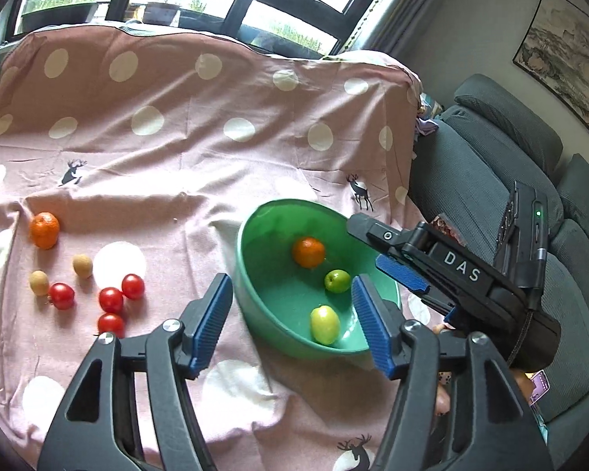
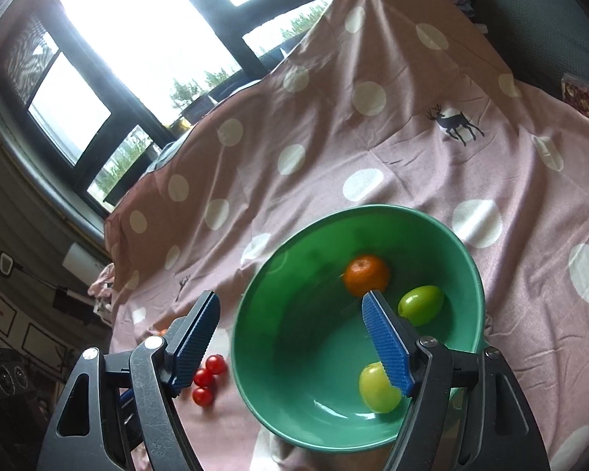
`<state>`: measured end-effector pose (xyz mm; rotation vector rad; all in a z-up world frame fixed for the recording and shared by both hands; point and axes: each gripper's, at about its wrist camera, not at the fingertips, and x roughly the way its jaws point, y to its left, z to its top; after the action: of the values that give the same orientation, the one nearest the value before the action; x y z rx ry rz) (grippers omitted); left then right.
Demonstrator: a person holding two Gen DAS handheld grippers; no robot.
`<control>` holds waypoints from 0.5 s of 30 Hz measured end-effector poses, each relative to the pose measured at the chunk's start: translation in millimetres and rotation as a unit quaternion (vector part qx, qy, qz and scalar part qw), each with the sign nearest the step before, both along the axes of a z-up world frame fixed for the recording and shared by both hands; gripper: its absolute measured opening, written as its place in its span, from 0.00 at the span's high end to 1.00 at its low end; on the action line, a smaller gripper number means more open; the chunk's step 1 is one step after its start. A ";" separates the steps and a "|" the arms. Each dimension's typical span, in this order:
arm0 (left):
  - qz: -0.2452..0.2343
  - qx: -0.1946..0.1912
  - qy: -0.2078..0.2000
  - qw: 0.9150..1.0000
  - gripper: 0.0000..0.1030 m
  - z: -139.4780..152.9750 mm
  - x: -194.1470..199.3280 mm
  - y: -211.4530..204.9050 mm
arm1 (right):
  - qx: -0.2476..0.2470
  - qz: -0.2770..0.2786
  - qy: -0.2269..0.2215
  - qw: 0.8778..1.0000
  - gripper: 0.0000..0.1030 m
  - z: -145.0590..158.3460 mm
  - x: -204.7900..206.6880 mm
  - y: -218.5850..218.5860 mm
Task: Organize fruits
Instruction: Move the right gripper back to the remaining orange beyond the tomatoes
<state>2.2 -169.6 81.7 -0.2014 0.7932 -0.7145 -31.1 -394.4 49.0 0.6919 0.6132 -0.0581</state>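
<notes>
Bowl (image 2: 278, 353) rim at 6 o'clock is hidden by right gripper (image 2: 294, 343); both jaws are spread, nothing gripped; left gripper (image 1: 294, 325).

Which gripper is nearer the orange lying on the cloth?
Left. The left gripper hangs between the orange and the bowl; the right gripper is over the bowl.

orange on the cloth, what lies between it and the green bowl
Only bare cloth between the loose orange and the bowl, in the left wrist view.
</notes>
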 end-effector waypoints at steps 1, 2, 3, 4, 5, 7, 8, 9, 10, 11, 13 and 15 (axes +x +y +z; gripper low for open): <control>0.012 -0.001 -0.003 1.000 0.35 0.7 -0.9 8.0 | -0.003 -0.002 -0.002 1.000 0.22 1.0 0.7 3.1; 0.024 -0.006 -0.004 1.000 0.34 0.8 -1.3 17.7 | -0.006 -0.004 -0.004 1.000 0.18 1.9 1.3 5.9; 0.032 -0.014 -0.003 0.999 0.31 1.0 -1.9 26.4 | -0.008 -0.005 -0.007 1.000 0.18 2.6 2.1 8.7; 0.039 -0.021 -0.001 0.999 0.29 1.0 -1.5 34.1 | -0.010 -0.005 -0.010 1.000 0.18 3.2 3.0 11.7; 0.046 -0.025 -0.001 0.999 0.26 1.0 -2.0 41.1 | -0.012 -0.004 -0.012 1.000 0.18 3.9 3.8 15.5; 0.062 -0.022 -0.005 0.998 0.22 0.9 -3.5 54.7 | -0.018 0.003 -0.017 1.000 0.17 5.7 6.5 24.2; 0.071 -0.016 -0.008 0.997 0.19 0.8 -3.7 60.9 | -0.023 0.007 -0.020 1.000 0.17 6.8 7.4 29.3; 0.080 -0.009 -0.012 0.997 0.18 0.4 -3.8 67.5 | -0.027 0.012 -0.022 0.999 0.17 7.5 8.7 34.2; 0.089 -0.003 -0.014 0.996 0.18 -0.7 -2.9 74.1 | -0.031 0.016 -0.024 0.999 0.17 7.8 9.8 39.1; 0.097 0.003 -0.015 0.995 0.17 -2.1 -1.5 80.5 | -0.033 0.021 -0.025 0.999 0.16 7.8 11.4 43.8; 0.111 0.013 -0.018 0.994 0.15 -5.0 0.5 94.4 | -0.031 0.036 -0.029 0.998 0.15 6.6 14.8 53.5; 0.125 0.023 -0.020 0.992 0.15 -8.4 3.0 106.5 | -0.034 0.052 -0.029 0.998 0.15 5.2 19.0 64.5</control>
<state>5.3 -63.1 73.3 -0.2398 0.7300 -0.4625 -12.1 -329.9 54.2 0.5940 0.5872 0.0374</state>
